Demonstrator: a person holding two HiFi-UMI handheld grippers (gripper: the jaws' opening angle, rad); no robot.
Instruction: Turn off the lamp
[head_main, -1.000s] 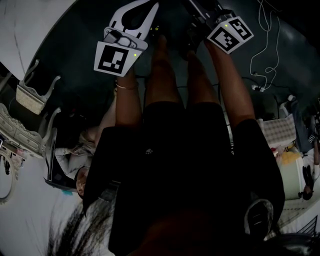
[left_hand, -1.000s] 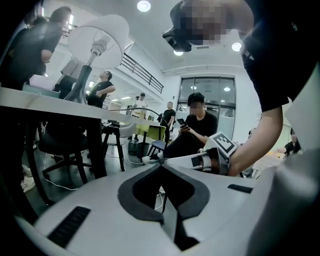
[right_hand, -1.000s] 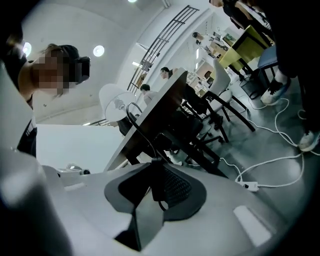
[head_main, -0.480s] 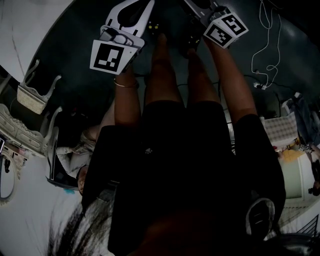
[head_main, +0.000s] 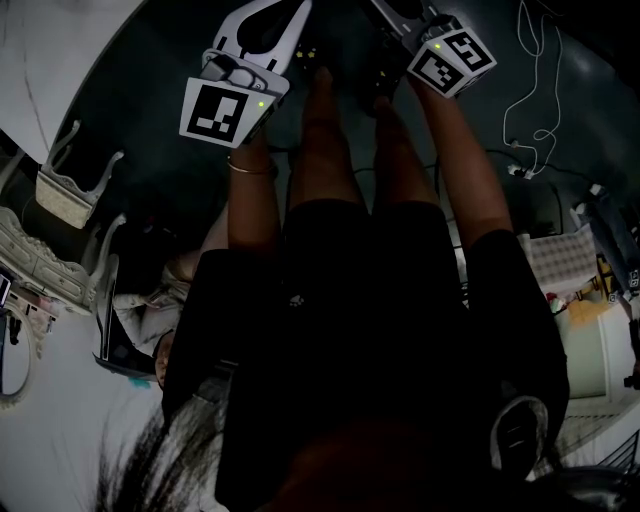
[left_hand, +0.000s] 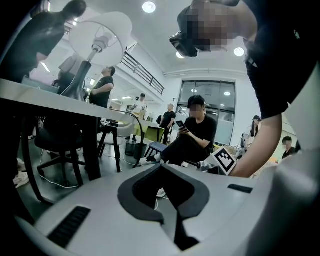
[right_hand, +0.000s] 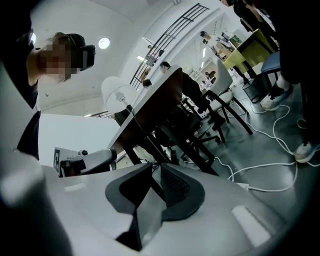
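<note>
The lamp (left_hand: 97, 35) has a white shade and stands on a dark table (left_hand: 45, 100) at the upper left of the left gripper view. It shows again in the right gripper view as lamp (right_hand: 119, 92) on the table (right_hand: 160, 95). Whether it is lit I cannot tell. Both grippers are held low, below the table top and well short of the lamp. My left gripper (left_hand: 161, 167) is shut with nothing in it. The jaws of my right gripper (right_hand: 154, 167) stand a narrow gap apart and are closing on nothing. In the head view the left gripper (head_main: 297, 12) and the right gripper's marker cube (head_main: 452, 60) are at the top.
A black chair (left_hand: 55, 145) stands under the table. A seated person (left_hand: 192, 132) and others are beyond it. White cables (right_hand: 265, 170) trail over the grey floor, with another cable (head_main: 535, 90) at the upper right of the head view. A white chair (head_main: 70, 190) stands at the left.
Both grippers have drifted a little towards the top of the head view. The right one has sunk slightly.
</note>
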